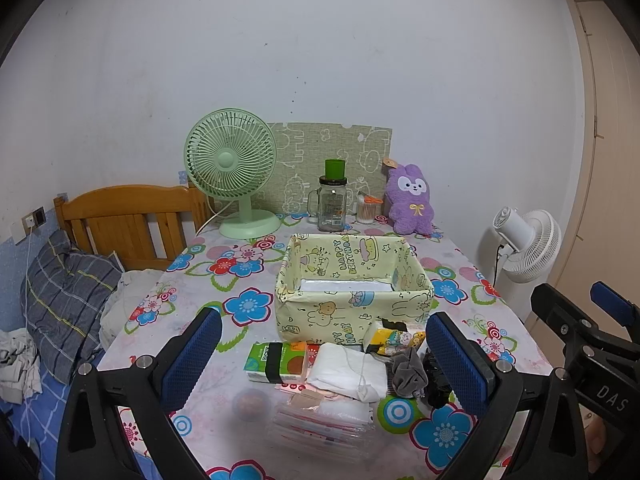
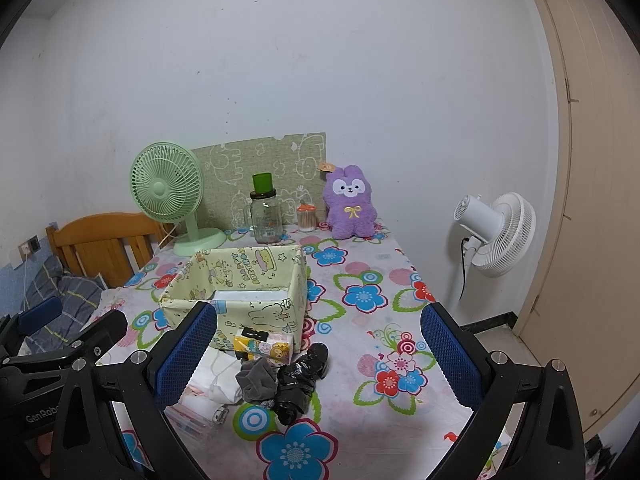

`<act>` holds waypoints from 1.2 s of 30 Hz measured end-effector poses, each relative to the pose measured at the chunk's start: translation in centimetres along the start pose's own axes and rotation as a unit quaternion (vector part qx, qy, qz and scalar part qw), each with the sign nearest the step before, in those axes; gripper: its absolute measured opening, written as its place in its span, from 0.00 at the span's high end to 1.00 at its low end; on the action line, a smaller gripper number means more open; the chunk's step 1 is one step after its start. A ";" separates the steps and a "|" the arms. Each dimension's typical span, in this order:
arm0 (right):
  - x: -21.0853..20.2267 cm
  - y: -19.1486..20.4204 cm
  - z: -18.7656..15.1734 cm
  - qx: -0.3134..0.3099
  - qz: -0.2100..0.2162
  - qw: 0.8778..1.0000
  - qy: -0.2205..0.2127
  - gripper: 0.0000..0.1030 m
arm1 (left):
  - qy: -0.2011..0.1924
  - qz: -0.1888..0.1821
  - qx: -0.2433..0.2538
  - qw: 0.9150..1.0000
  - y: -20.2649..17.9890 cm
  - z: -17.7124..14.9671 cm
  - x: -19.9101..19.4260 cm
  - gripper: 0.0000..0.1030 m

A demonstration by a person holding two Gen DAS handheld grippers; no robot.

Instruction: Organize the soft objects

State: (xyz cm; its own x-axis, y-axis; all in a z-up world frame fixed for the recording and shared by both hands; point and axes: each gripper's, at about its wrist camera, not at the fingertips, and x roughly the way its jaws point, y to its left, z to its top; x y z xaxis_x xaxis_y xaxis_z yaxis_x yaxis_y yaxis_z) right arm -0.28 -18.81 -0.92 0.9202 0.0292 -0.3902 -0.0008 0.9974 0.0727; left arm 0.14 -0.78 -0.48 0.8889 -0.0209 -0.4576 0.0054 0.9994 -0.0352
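Observation:
A yellow cartoon-print fabric box (image 1: 352, 312) (image 2: 276, 312) stands open mid-table with something white flat inside. In front of it lie soft items: a green tissue pack (image 1: 276, 362), a white folded cloth (image 1: 348, 372) (image 2: 218, 376), a yellow cartoon tissue pack (image 1: 396, 338) (image 2: 264, 348), a grey scrunchie (image 1: 408, 376) (image 2: 258, 380), a crumpled black plastic bag (image 2: 300, 380) and clear packets (image 1: 324, 424). My left gripper (image 1: 324, 364) is open above these items. My right gripper (image 2: 320, 360) is open over the scrunchie and bag. Both are empty.
At the table's back stand a green desk fan (image 1: 234, 172), a glass jar with green cap (image 1: 332, 200), a cotton swab jar (image 1: 368, 208) and a purple plush bunny (image 1: 412, 200). A bed with headboard (image 1: 120, 220) is left; a white floor fan (image 2: 496, 232) is right.

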 end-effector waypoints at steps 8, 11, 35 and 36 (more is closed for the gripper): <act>0.0 0.0 0.0 0.000 0.000 1.000 -0.001 0.00 | 0.000 0.000 -0.001 1.000 0.0 0.0 0.0 0.00; 0.0 0.0 0.0 0.001 0.001 1.000 0.000 0.00 | 0.000 0.000 0.000 1.000 0.0 0.0 0.0 0.00; 0.5 0.4 0.1 0.000 0.018 1.000 0.000 0.00 | 0.010 0.001 0.006 1.000 0.1 -0.7 1.1 0.06; 0.6 0.4 0.0 -0.001 0.020 1.000 0.000 0.00 | 0.011 0.001 0.007 1.000 0.0 -0.8 1.2 0.08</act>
State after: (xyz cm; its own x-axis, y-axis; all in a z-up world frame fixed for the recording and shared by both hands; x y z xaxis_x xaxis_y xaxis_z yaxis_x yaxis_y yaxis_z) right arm 0.27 -18.38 -1.10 0.9192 0.0692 -0.3876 -0.0382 0.9955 0.0871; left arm 0.85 -0.78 -1.75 0.8785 -0.0198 -0.4773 0.0109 0.9997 -0.0213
